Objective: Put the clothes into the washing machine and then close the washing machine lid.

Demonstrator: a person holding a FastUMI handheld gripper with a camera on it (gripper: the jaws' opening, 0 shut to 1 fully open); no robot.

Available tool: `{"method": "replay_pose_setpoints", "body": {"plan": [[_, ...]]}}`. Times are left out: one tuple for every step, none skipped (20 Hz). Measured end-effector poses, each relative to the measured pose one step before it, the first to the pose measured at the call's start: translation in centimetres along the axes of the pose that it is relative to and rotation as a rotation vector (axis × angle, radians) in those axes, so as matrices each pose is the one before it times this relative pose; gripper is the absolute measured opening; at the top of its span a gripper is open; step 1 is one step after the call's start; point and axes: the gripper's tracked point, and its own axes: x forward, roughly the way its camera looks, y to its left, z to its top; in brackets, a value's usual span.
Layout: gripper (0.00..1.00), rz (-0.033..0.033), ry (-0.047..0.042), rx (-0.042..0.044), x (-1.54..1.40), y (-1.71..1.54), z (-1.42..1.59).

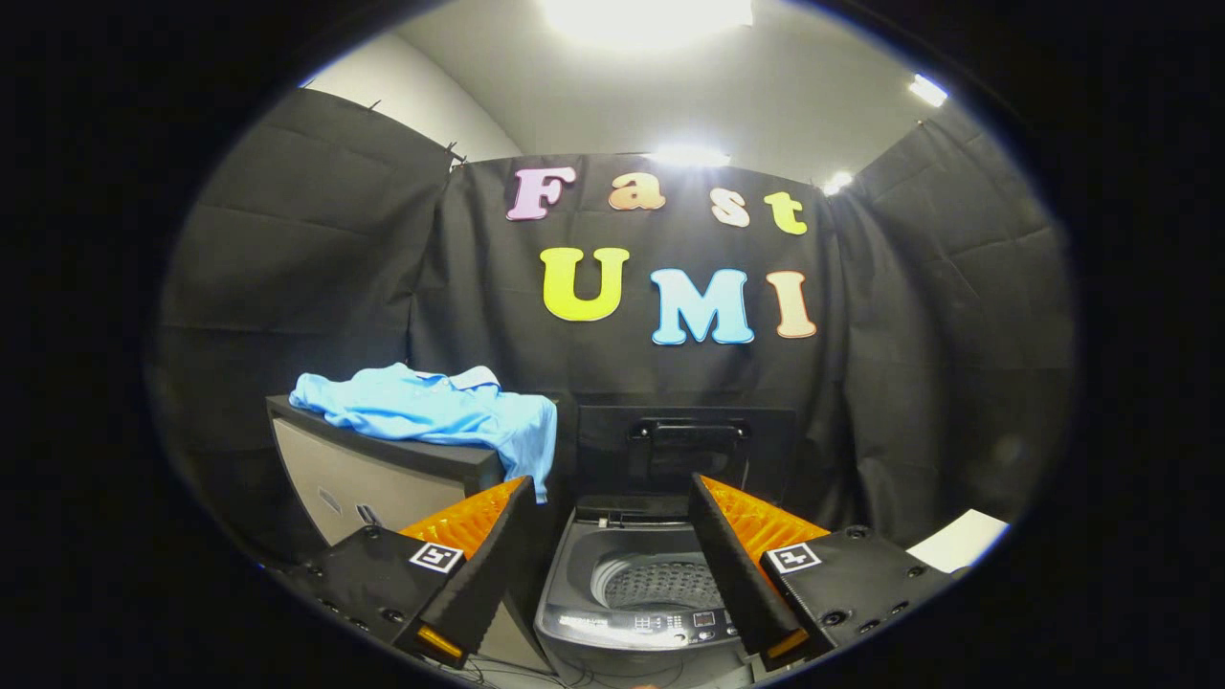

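From my remote seat, gripper view. The gripper [612,574] is spread wide, its two fingers well apart, and I see nothing between them but air; they hold nothing and touch nothing.

Landmark for this entry: the washing machine [660,584], a grey top-loader.
- It sits ahead of and below the fingers, and I see it through the gap between them.
- Its lid [685,448] is up, standing roughly upright at the back of the machine against the black booth wall. A dark handle runs across the lid's upper part.
- The drum [660,582] is open to view, a perforated pale basket. I can make out nothing inside it, though the near part of the opening is cut off by the right finger.
- The control panel [660,624] runs along the machine's front edge, nearest the fingers. Markings too small to read.

The clothes [431,407]: one light blue garment, crumpled, lying on the dark top of a cabinet [373,478] just left of the washing machine. It looks like a collared shirt, though I can't be sure. One end hangs down over the cabinet's corner on the side nearest the machine, dropping to about the level of the left fingertip. It is beyond the left finger and apart from it.

To the right of the washing machine, low down past the right finger, a white flat surface [957,541]; I cannot tell what it is.
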Motion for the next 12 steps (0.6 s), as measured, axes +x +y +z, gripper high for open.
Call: {"method": "replay_pose_setpoints", "body": {"plan": [[0.99,0.00661,-0.00379,0.00032,0.292,0.228,0.477],[0.99,0.00742,-0.00532,-0.00061,0.388,0.294,0.699],[0.99,0.00670,-0.00293,-0.00349,0.380,0.337,0.470],[0.99,0.00834,0.00194,-0.00482,0.521,0.343,0.495],[0.99,0.01176,0.00115,-0.00300,0.341,0.489,0.331],[0.99,0.01184,0.00050,-0.00155,0.429,0.497,0.490],[0.99,0.01203,-0.00121,-0.00102,0.346,0.461,0.419],[0.99,0.01127,-0.00422,0.00093,0.324,0.503,0.591],[0.99,0.01161,-0.00460,0.00137,0.442,0.457,0.484],[0.99,0.01243,-0.00344,0.00229,0.441,0.530,0.523],[0.99,0.01335,-0.00053,0.00285,0.545,0.475,0.295],[0.99,0.01228,0.00500,0.00138,0.638,0.473,0.269]]}}
